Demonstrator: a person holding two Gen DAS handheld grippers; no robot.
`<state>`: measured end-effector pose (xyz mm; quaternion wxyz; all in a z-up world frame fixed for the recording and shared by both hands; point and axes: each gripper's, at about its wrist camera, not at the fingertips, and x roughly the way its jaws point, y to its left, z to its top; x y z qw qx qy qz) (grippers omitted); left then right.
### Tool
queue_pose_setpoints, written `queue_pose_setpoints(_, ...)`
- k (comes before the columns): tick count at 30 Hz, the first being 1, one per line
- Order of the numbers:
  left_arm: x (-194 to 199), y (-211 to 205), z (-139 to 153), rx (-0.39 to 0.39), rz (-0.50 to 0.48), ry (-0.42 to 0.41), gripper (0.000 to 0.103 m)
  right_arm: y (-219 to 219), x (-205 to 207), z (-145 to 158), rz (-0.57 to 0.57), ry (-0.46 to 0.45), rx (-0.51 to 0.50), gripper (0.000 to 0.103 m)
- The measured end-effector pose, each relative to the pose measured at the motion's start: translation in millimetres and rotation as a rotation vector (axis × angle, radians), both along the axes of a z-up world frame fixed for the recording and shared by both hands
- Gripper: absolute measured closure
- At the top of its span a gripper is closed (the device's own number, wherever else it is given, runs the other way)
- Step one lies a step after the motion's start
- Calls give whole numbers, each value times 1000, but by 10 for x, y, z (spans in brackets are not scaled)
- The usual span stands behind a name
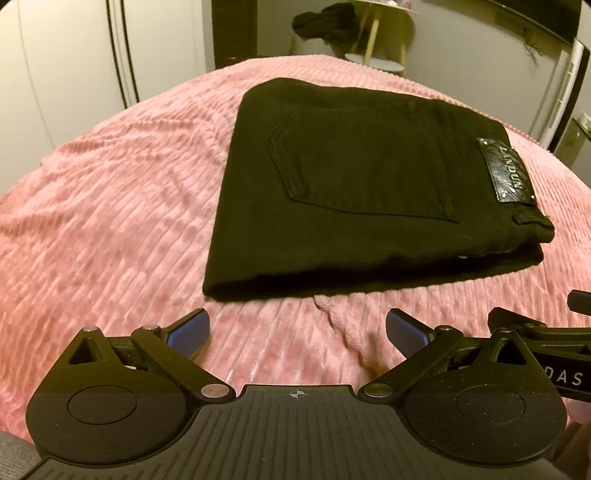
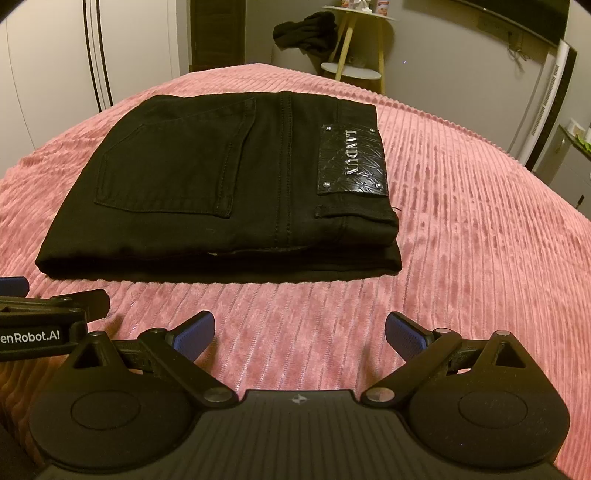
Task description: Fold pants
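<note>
Pink ribbed bedspread (image 2: 461, 240), corded plush, fills the lower and middle of both views and carries everything listed.

Item 1. Left gripper (image 1: 297, 330), bottom centre of the left wrist view: blue-padded fingers (image 1: 188, 330) spread wide, nothing between them, only bedspread below. Its black linkage also shows at the lower left edge of the right wrist view.

Item 2. Right gripper (image 2: 299, 328), bottom centre of the right wrist view: fingers likewise spread apart, empty. Its arm enters the lower right edge of the left wrist view, just beside the left gripper.

Item 3. Black pants (image 2: 221, 192), mid-frame, folded into a compact stacked rectangle lying flat on the bedspread, apart from both grippers. Back pocket (image 1: 354, 162) faces up; embossed leather patch (image 2: 351, 162) reading "LANDUN" sits on the waistband at the right end.

Item 4. Round side table (image 2: 354, 70) with pale wooden legs, upper centre, beyond the bed; a dark garment (image 2: 306, 31) is draped on it.

Item 5. White wardrobe doors (image 2: 48, 66), upper left.
</note>
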<state>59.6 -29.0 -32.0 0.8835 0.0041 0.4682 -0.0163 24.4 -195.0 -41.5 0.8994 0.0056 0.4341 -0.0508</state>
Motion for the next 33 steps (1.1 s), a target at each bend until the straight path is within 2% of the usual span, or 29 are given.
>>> queue_pose_setpoints(11,-13,21,9,-29,-7,-16,0,0,0,-4,-7,3,-4,4)
queue_pose_setpoints(33,-18,-16,1,-18,-23,-12,0,-6,6,-19,-15,9,-9,4)
